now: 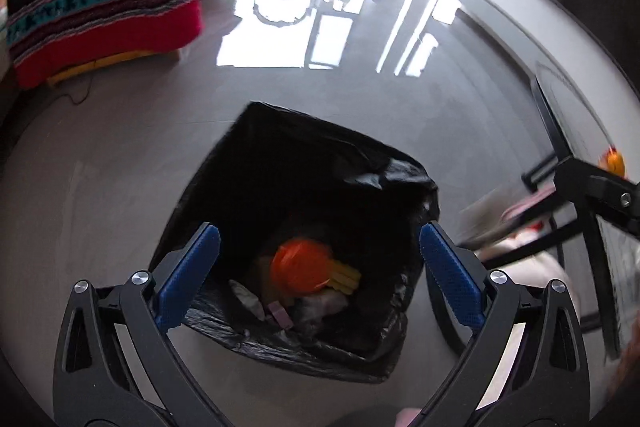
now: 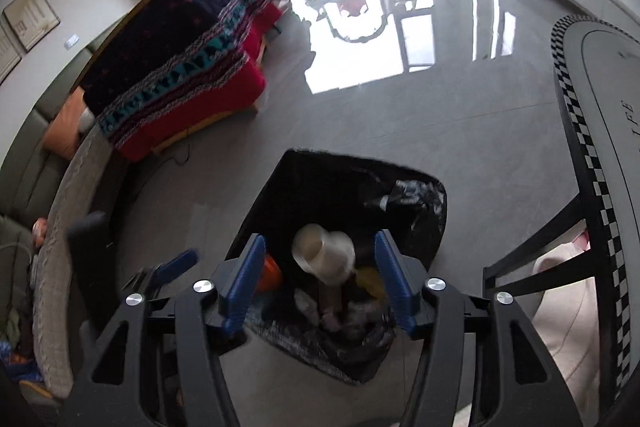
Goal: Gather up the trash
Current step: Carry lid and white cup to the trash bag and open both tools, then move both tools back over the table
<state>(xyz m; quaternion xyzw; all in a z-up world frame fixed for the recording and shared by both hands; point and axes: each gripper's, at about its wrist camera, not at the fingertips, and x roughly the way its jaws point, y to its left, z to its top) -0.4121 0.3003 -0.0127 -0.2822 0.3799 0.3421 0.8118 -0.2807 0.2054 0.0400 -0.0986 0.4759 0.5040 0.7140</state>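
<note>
Hovering over one black-lined trash bin [image 2: 400,203], we hold two grippers: the left gripper [image 1: 320,259] spread and empty, the right gripper [image 2: 320,275] spread around one pale cup [image 2: 326,255], mouth tilted up-left, between the pads, contact unclear.

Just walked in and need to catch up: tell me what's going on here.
A person with a gripper in each hand is collecting trash. Both grippers are over the bin, which is lined with a black bag and sits on the floor. The left gripper is open and empty above an orange lid in the bin. The right gripper is open, with a white cup between its fingers, apparently just released.
</note>
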